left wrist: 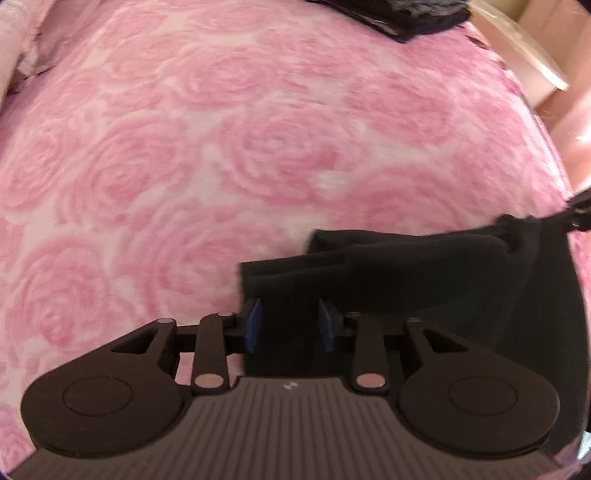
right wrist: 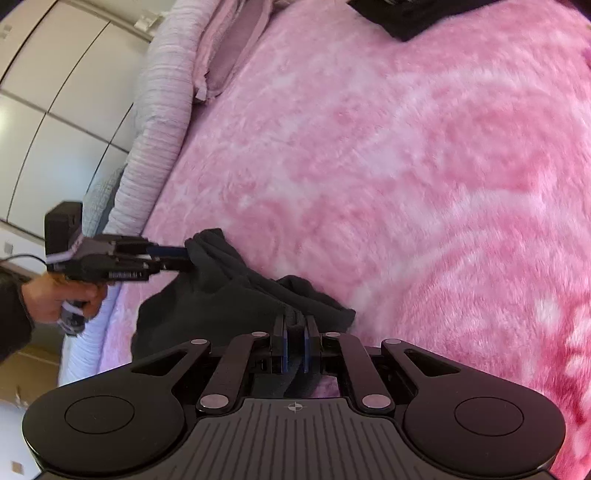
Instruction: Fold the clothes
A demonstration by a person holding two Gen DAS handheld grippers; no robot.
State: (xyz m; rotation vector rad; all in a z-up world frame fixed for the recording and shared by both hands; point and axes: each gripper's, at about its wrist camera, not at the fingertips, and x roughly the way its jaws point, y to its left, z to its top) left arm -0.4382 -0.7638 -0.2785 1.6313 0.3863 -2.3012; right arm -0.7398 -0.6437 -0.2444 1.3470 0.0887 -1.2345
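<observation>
Black garment [right wrist: 221, 295] — bunched, on pink blanket [right wrist: 406, 166]

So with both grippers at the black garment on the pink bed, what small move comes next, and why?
Probably lift and draw the two apart: the right gripper is shut on the bunched black fabric garment, the left gripper holds its far edge, and it lies crumpled on the pink rose-patterned blanket.

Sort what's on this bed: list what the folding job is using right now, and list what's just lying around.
In use:
- black garment
- left gripper, gripping one end of it
- right gripper, shut on the other end

Lying about:
- dark folded clothes at the far edge
- pink rose blanket (work surface)
- ribbed pillow
- wardrobe doors
</observation>
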